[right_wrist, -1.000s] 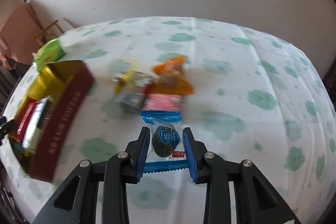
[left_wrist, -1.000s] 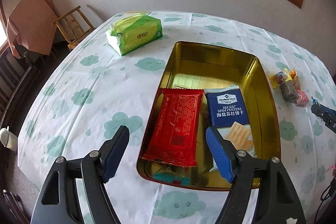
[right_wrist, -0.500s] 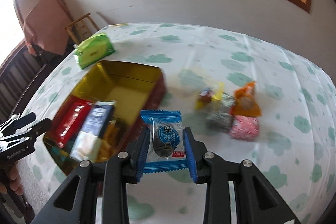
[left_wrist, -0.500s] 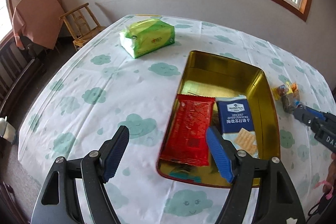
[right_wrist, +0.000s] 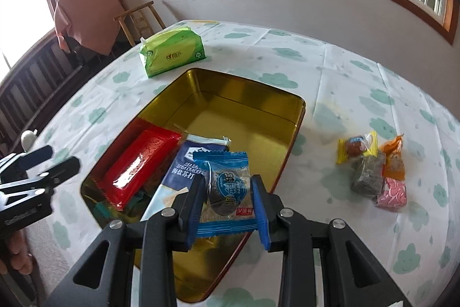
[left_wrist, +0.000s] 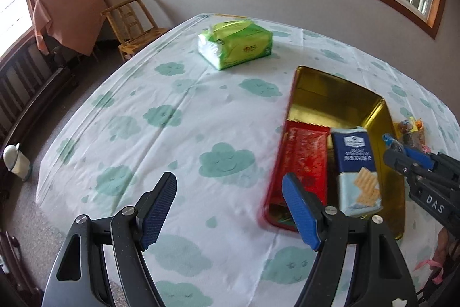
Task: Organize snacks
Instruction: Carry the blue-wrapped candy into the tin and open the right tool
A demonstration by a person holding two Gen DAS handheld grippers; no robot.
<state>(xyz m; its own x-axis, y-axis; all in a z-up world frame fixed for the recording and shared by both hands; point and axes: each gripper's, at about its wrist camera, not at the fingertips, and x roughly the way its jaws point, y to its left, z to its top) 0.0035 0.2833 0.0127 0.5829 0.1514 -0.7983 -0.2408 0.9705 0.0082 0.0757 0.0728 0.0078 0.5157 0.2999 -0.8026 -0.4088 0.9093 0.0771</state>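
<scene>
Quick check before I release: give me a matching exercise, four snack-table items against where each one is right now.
Items:
1. blue-wrapped snack
2. red packet
3. green tissue pack
4. pink candy

Places:
A. on the tablecloth, beyond the far end of the gold tin
B. lying inside the tin
C. clamped in the right gripper above the tin
D. in the loose pile on the tablecloth, right of the tin

Pairs: 1-C, 2-B, 3-A, 4-D

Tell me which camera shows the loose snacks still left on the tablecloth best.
The right wrist view: the loose snacks lie unobstructed right of the gold tin, wrappers distinguishable. In the left wrist view they are tiny at the far edge, partly hidden by the right gripper.
</scene>
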